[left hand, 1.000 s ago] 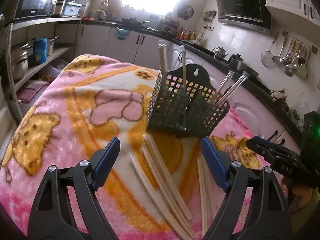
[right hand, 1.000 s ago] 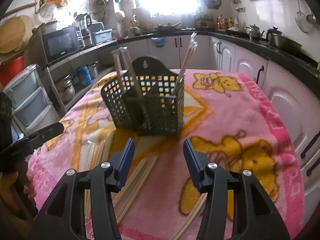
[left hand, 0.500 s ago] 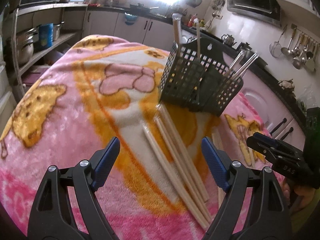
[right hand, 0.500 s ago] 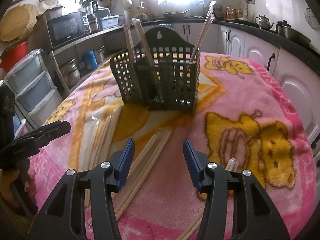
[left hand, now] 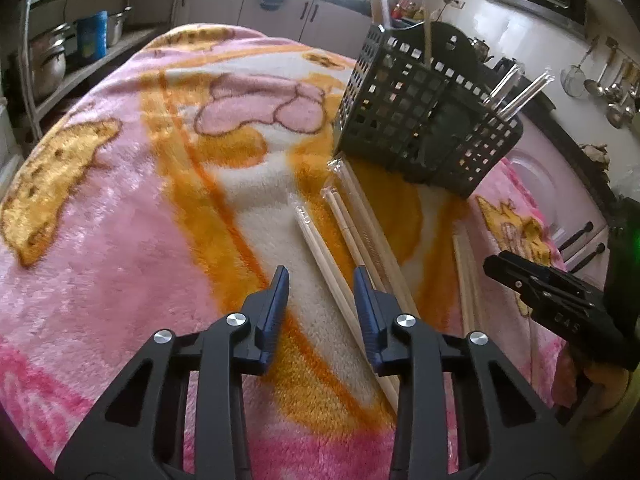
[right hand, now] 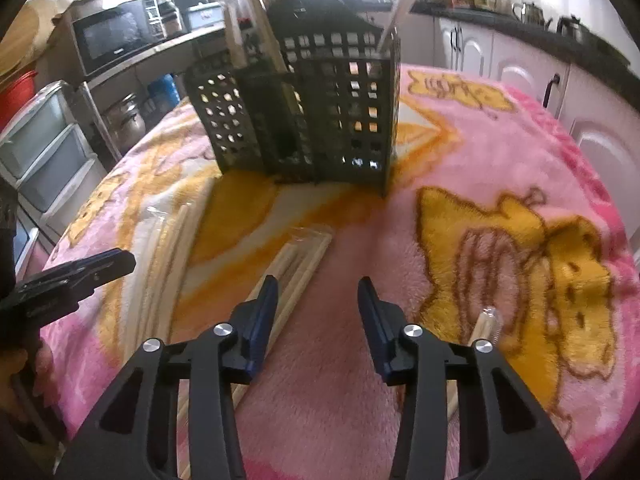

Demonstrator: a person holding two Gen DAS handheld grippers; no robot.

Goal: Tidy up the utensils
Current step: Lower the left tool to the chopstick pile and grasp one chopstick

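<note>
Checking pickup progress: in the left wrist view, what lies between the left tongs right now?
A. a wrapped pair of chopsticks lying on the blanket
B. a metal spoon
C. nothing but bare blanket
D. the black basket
A: the left tongs stand open astride a wrapped pair of chopsticks lying flat on the blanket.

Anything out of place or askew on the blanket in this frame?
Yes. Several wrapped chopstick pairs lie loose on the pink blanket instead of standing in the black utensil basket. Another wrapped pair lies apart by the right gripper.
</note>
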